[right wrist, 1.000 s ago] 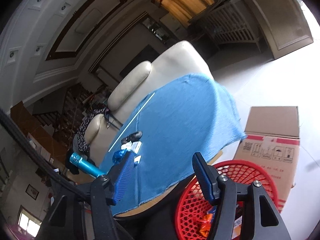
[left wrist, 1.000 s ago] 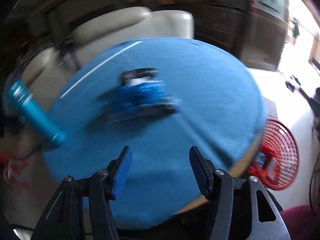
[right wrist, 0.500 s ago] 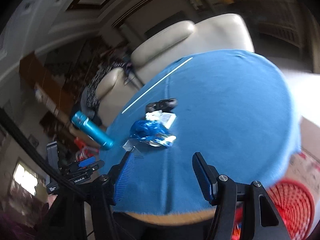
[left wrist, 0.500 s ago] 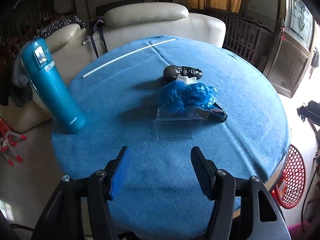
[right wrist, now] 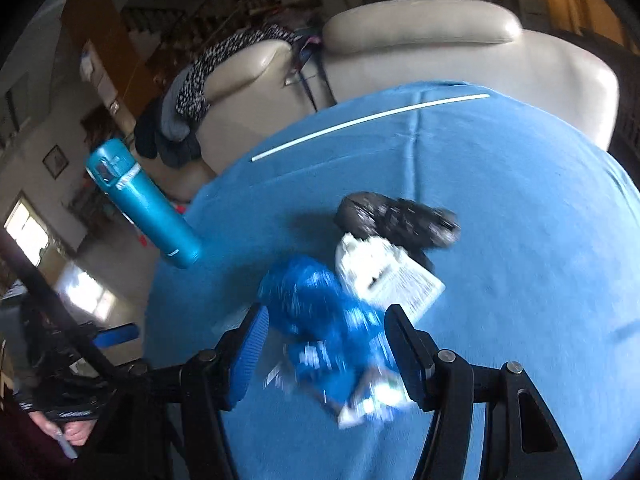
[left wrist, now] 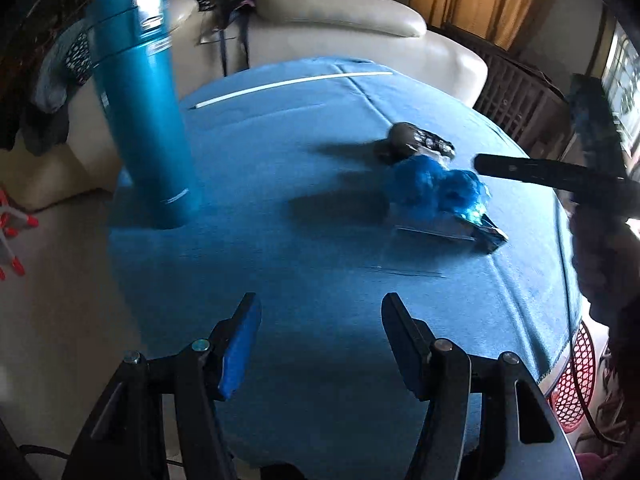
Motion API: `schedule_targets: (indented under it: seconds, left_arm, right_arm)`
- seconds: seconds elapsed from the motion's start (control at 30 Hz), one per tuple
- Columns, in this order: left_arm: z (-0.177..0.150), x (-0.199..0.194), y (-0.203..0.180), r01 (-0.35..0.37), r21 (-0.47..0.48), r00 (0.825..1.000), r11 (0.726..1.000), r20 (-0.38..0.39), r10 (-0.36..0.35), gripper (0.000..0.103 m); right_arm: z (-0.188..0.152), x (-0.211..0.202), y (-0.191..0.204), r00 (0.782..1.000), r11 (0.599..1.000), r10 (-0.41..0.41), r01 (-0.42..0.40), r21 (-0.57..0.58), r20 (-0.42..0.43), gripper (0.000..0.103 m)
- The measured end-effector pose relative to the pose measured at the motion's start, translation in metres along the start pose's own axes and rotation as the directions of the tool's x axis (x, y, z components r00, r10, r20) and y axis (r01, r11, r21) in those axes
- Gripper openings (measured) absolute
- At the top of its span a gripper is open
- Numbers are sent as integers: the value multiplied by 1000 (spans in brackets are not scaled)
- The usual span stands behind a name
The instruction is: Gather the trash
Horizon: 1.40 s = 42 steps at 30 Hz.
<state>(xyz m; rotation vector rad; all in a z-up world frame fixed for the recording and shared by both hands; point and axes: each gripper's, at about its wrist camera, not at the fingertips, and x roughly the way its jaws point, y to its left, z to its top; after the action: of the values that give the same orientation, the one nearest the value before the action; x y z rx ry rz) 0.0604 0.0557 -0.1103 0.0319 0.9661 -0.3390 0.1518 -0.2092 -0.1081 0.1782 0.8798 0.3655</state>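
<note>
A small heap of trash lies on the round table's blue cloth. It holds a crumpled blue plastic bag, a white printed paper, a black wrapper and a clear flat pack. My right gripper hovers just over the blue bag, jaws open, with the bag showing between the fingers. Motion blur hides whether they touch. My left gripper is open and empty over bare cloth, short of the heap. In the left wrist view the right gripper's fingers reach in from the right.
A tall teal bottle stands near the table's left edge. A thin white stick lies at the far side. A cream sofa sits behind the table. A red mesh basket stands on the floor at lower right.
My right gripper swung from over the red basket across the table to just above the trash heap. My left gripper drifted left and lower, so the teal bottle looms closer.
</note>
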Motion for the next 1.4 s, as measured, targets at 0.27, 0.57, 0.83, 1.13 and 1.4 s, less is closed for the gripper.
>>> schedule_targets:
  seconds: [0.27,0.57,0.83,1.13,1.4]
  left_arm:
    - [22,3,1,34,-17,999,999,18,-33,64]
    - [55,13,-44,93,47,995,995,29,-94,64]
    - [80,47,-87,125,57,992,990,-28,-124,67]
    - [74,81,-111,59,96,996,994,-67,-52,67]
    - [50,72,-99,60,110,997,992,-58,-54,67]
  right_arm:
    - [-4,62,7,986,998,-3,-8,-62,-169,37]
    - [-54,9,-13,996,993,56,-48,111,-66,28]
    - [-97,-82,-82,981,907,61,-132,400,185,28]
    - [-152,-108,-144,976,773,-120,-22,634,180,33]
    - [-169,-136,-148,946,761,-246,55,647,210,64]
